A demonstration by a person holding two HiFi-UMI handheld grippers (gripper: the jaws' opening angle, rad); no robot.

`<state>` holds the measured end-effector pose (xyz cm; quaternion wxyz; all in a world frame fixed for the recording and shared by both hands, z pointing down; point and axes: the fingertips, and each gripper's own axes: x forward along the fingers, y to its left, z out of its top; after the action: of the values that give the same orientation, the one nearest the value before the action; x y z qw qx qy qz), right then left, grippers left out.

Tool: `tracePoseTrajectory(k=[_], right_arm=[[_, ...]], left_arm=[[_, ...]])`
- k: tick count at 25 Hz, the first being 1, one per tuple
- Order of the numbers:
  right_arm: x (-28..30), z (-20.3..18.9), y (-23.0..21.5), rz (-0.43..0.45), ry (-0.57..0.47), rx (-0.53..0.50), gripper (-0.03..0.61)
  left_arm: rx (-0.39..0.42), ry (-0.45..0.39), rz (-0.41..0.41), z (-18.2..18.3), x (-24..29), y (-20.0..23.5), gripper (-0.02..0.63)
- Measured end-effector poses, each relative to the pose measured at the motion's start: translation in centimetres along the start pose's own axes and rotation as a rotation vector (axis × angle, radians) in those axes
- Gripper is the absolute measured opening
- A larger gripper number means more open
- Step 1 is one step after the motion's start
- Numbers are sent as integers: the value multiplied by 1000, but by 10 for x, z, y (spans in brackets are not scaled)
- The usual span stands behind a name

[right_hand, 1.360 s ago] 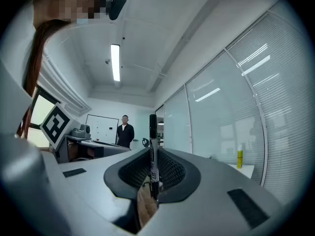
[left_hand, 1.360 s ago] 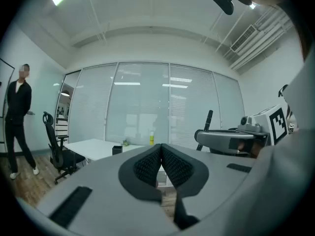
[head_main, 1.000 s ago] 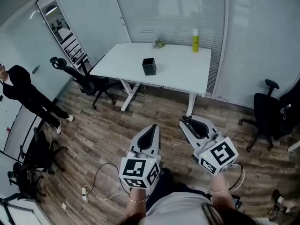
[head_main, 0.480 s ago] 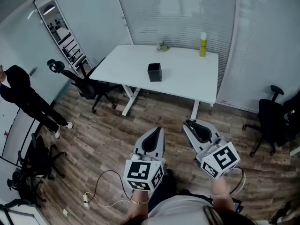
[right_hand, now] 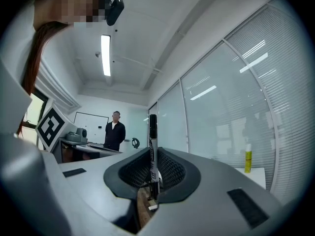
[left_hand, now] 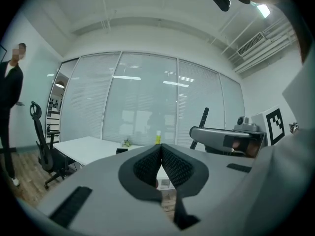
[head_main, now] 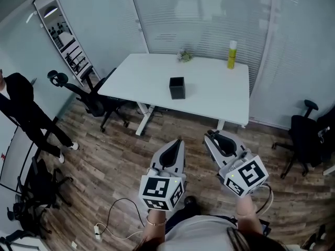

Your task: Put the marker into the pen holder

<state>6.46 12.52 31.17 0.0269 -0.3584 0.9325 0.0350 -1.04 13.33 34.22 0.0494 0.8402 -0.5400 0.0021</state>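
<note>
A black pen holder [head_main: 177,87] stands near the middle of a white table [head_main: 209,90] well ahead of me. My right gripper [head_main: 211,135] is shut on a black-and-white marker [right_hand: 152,154], which stands upright between its jaws in the right gripper view. My left gripper [head_main: 179,140] is shut with nothing between its pads [left_hand: 172,166]. Both grippers hang over the wooden floor, short of the table's near edge. In the left gripper view the pen holder [left_hand: 121,151] shows small on the far table.
A yellow bottle [head_main: 231,55] and a small plant [head_main: 184,55] stand at the table's far edge. Black office chairs [head_main: 86,90] flank the table, another [head_main: 306,135] at the right. A person in black [head_main: 23,114] stands at left. A cable [head_main: 112,213] lies on the floor.
The table and pen holder have shifted down and right in the head view, so I have come closer to them. Both grippers keep their pose and stay shut.
</note>
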Motion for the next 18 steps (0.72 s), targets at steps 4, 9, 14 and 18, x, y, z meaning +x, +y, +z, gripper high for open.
tracePoseTrajectory(k=[4, 9, 14, 18], right_arm=[[29, 2, -6, -10, -6, -12, 67], [55, 1, -11, -29, -2, -18, 67], [77, -2, -19, -46, 4, -30, 67], [92, -2, -25, -51, 7, -39, 67]], left_arm=[[6, -12, -16, 7, 14, 23, 18], [1, -10, -28, 7, 29, 48, 18], [-1, -5, -36, 5, 45, 67, 18], [-8, -6, -42, 6, 56, 79, 18]])
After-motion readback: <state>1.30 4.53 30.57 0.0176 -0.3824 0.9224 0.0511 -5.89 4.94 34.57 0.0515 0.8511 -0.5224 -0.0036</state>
